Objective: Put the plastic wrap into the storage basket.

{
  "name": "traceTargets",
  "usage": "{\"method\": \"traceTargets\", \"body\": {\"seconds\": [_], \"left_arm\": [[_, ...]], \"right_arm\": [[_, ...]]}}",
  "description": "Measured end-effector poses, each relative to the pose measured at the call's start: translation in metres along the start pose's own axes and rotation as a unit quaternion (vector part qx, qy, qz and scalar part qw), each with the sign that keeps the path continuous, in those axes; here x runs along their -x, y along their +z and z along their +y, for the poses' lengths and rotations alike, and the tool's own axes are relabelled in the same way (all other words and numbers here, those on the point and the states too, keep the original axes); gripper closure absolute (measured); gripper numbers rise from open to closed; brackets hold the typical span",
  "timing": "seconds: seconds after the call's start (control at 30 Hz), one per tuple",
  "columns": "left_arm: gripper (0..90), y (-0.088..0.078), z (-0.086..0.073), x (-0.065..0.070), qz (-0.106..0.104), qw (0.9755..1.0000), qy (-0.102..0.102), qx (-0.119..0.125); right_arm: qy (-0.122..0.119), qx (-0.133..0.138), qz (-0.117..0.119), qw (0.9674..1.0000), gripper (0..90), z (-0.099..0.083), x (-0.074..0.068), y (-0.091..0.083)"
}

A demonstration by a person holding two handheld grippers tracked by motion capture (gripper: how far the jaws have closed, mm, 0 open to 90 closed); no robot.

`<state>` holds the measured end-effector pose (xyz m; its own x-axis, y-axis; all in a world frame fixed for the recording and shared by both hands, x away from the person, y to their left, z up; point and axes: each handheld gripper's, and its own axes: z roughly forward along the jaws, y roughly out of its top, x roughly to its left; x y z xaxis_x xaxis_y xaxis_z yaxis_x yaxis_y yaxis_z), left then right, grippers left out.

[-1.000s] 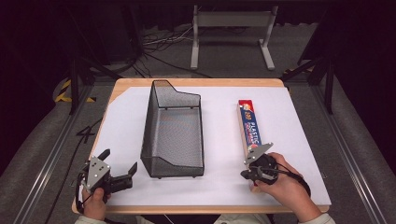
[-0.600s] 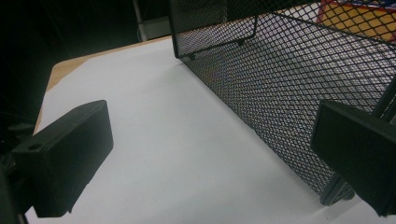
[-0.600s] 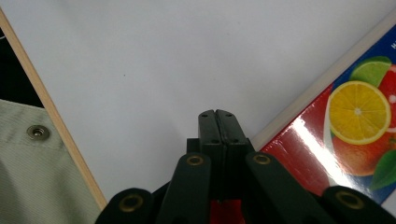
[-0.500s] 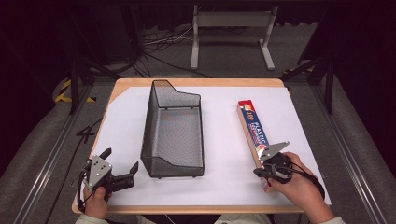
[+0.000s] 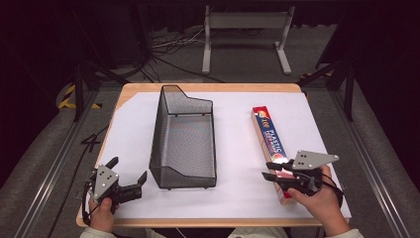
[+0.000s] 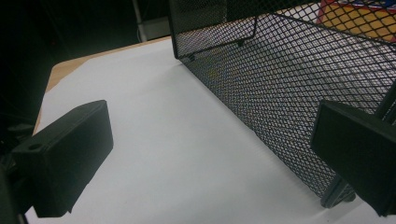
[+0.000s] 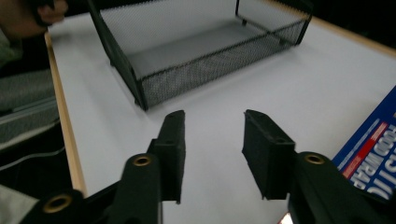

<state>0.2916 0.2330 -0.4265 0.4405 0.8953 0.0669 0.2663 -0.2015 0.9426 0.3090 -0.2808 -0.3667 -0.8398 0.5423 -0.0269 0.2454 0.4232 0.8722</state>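
**A:** Where do your tools stand?

**B:** My right tool [image 5: 271,171] sits over the near end of the plastic wrap box [image 5: 268,137], and its jaws have just been opening. They are partly apart with nothing between them; in the right gripper view I see bare white sheet in the gap and the box's blue edge off to the side. My left tool [image 5: 130,179] rests wide open and empty at the near left corner of the tabletop [image 5: 233,88], just beside the mesh basket [image 5: 208,139].

**A:** And the box itself?

**B:** It lies flat on the tabletop's right side, long axis running away from me, well apart from the basket.

**A:** What could go wrong?

**B:** I judge the grasp is the weak point. The box is long and I am at one end, so a pinch there could let the far end sag or swing when I lift. If I close with the jaws off to the side, as they look now, one pad may just shove the box across the sheet. Carrying it over, the far end might also clip the basket's rim.
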Motion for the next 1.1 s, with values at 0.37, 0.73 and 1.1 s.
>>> {"method": "traceTargets", "body": {"seconds": [0.37, 0.73, 1.1], "left_arm": [[0.0, 0.001, 0.0, 0.0, 0.0, 1.0, 0.002, -0.001], [0.0, 0.0, -0.001, 0.001, 0.007, 1.0, 0.001, -0.005], [0.0, -0.001, -0.002, 0.001, 0.011, 0.9999, -0.002, -0.009]], "right_arm": [[0.013, 0.077, -0.073, 0.9943, 42.3, -0.005, 0.006, -0.006], [0.033, 0.089, -0.113, 0.9891, 33.8, 0.006, 0.012, -0.009], [0.042, 0.053, -0.176, 0.9821, 35.5, 0.036, 0.025, 0.002]]}}
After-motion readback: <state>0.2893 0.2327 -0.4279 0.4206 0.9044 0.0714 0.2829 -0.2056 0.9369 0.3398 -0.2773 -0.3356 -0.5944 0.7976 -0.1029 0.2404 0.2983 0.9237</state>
